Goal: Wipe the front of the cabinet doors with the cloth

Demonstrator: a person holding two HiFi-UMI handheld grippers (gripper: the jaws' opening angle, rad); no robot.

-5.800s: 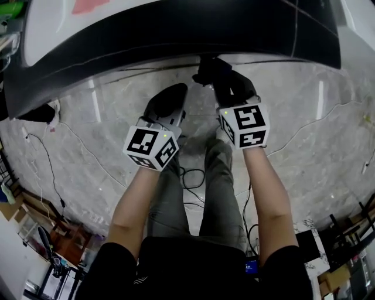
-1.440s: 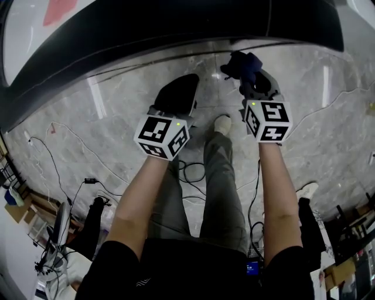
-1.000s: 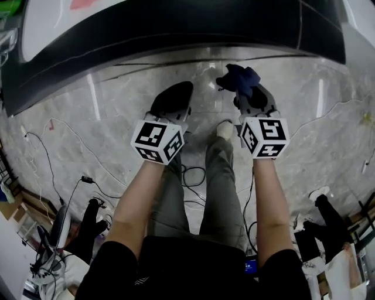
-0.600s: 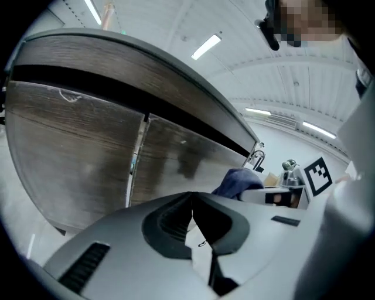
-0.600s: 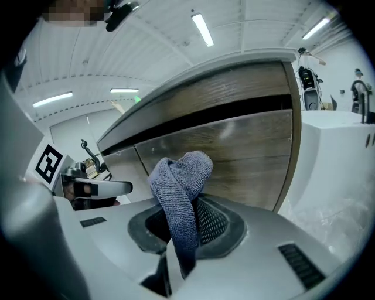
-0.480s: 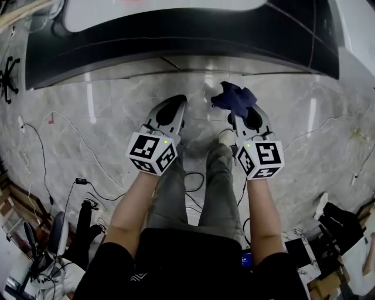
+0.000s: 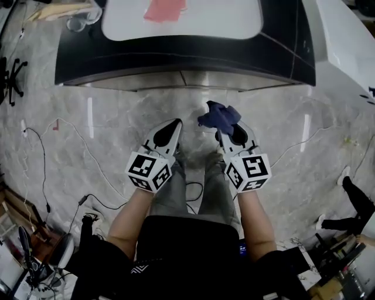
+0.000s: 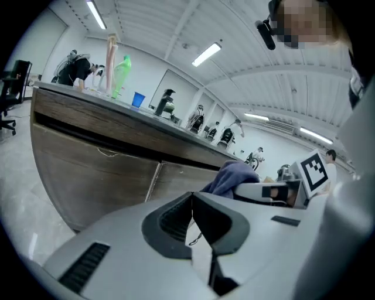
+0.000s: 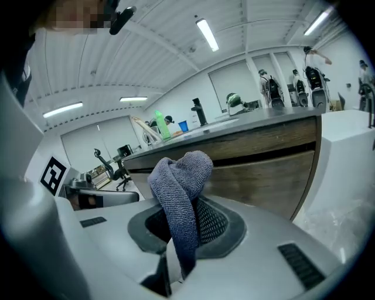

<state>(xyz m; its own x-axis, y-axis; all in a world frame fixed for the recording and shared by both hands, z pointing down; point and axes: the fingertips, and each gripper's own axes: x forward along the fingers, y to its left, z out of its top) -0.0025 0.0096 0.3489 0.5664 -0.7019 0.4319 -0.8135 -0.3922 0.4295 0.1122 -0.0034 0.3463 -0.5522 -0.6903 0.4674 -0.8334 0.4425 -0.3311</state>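
My right gripper [image 7: 225,128] is shut on a dark blue cloth [image 7: 218,115], which bunches up above its jaws; in the right gripper view the cloth [image 9: 180,193] hangs between the closed jaws. My left gripper [image 7: 171,129] is shut with nothing in it, its tips [image 8: 191,199] meeting. Both are held low over the floor, well short of the cabinet. The brown wood cabinet doors [image 8: 99,173] stand ahead under a dark counter [image 7: 176,53]; in the right gripper view the doors [image 9: 275,176] are ahead and to the right.
A white worktop [image 7: 187,20] with a red cloth [image 7: 165,10] lies on the counter. Bottles [image 8: 119,76] stand on the counter's top. A white unit [image 7: 343,47] adjoins the cabinet at right. Cables [image 7: 41,152] trail over the marble floor; an office chair [image 7: 12,76] is at left.
I have stepped back from the cabinet: the counter has receded and its white top has come into view. Both grippers have come away from the doors, the cloth still in the right one.
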